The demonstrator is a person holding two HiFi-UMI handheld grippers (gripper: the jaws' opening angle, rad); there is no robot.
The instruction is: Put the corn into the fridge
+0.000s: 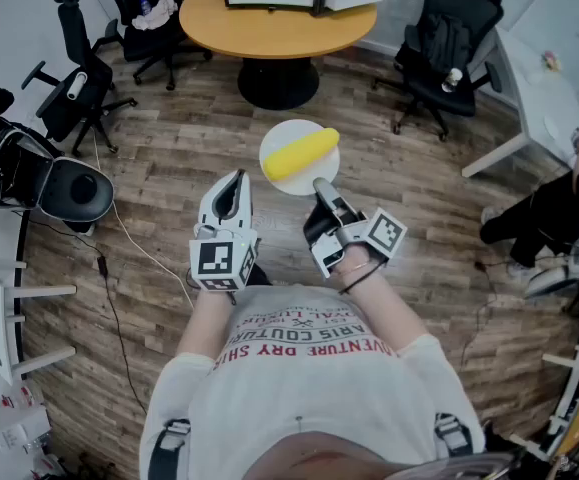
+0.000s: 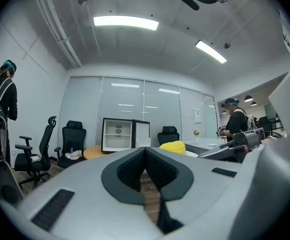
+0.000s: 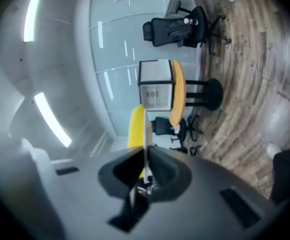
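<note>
Your right gripper [image 1: 321, 184] is pinching the rim of the white plate [image 1: 287, 130], corn [image 1: 300, 155] is lying flat on it, long axis running lower left to upper right, your left gripper [image 1: 234, 180] is keeping 2 jaws pressed together, empty.

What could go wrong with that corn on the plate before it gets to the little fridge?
The right gripper pinches only the near rim of the white plate. The corn lies loose on it, so a tilt could roll it onto the wooden floor. That thin edge grip might also slip under the load. The left gripper is shut and empty, giving no support.
</note>
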